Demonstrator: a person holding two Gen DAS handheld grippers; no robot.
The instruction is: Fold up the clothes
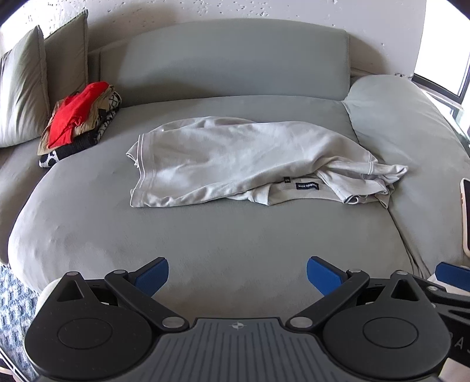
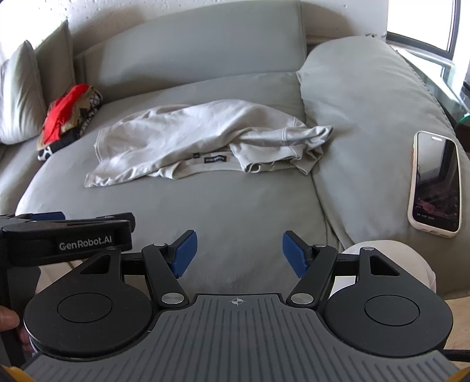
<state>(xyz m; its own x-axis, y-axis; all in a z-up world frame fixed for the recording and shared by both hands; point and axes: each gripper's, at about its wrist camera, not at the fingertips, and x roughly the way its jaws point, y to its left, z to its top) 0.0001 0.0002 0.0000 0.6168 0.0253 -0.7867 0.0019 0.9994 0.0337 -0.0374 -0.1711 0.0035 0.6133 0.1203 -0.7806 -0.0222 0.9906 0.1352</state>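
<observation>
- The left tongs (image 1: 237,276), black linkage arms tipped with blue pads, stand wide apart with nothing between them, hovering over the bare front part of the grey upholstered sofa seat (image 1: 205,235).
- The right tongs (image 2: 238,254), of the same build, are also spread with only sofa fabric showing in the gap; they grip nothing.
- In the right wrist view the left tool's black body, lettered "GenRobot.AI", sits just beside the right one at the left edge, and part of a hand shows in the lower left corner.
- The crumpled pale grey T-shirt (image 1: 235,158) lies loose in the middle of the seat, well apart from both tongs, its hem toward the left and its bunched sleeves toward the right.
- Its neckline faces the front edge, with a small dark label (image 1: 307,185) showing inside the collar.
- A pile of folded clothes, a red garment on top of beige and black-and-white patterned pieces (image 1: 79,120), rests at the seat's left end, against two olive-grey throw pillows (image 1: 23,91).
- A large pale grey cushion (image 2: 367,117) forms the right end of the sofa, touching the shirt's bunched sleeve end.
- A smartphone in a cream case (image 2: 436,182) lies face up on that cushion, its screen dark and reflecting.
- A window (image 2: 423,23) shows at the upper right.
</observation>
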